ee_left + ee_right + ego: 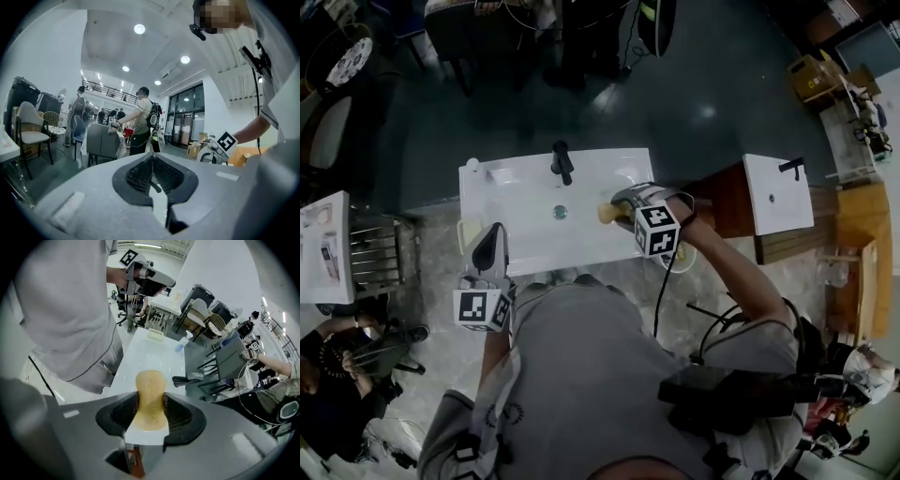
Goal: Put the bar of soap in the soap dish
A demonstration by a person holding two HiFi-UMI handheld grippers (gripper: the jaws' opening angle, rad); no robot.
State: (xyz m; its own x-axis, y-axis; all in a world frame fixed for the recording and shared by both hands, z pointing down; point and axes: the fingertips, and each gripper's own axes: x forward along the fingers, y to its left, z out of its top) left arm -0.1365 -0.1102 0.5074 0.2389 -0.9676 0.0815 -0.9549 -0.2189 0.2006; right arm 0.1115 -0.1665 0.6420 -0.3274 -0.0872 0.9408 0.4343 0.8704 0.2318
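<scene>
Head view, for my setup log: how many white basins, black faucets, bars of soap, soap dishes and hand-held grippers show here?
White basins: 2
Black faucets: 2
Bar of soap: 1
Soap dish: 1
Hand-held grippers: 2, left and right
Total: 8

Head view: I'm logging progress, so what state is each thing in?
right claw: shut on the bar of soap.
bar of soap: held, not yet in the dish.
left claw: shut, empty.
soap dish: empty.
</scene>
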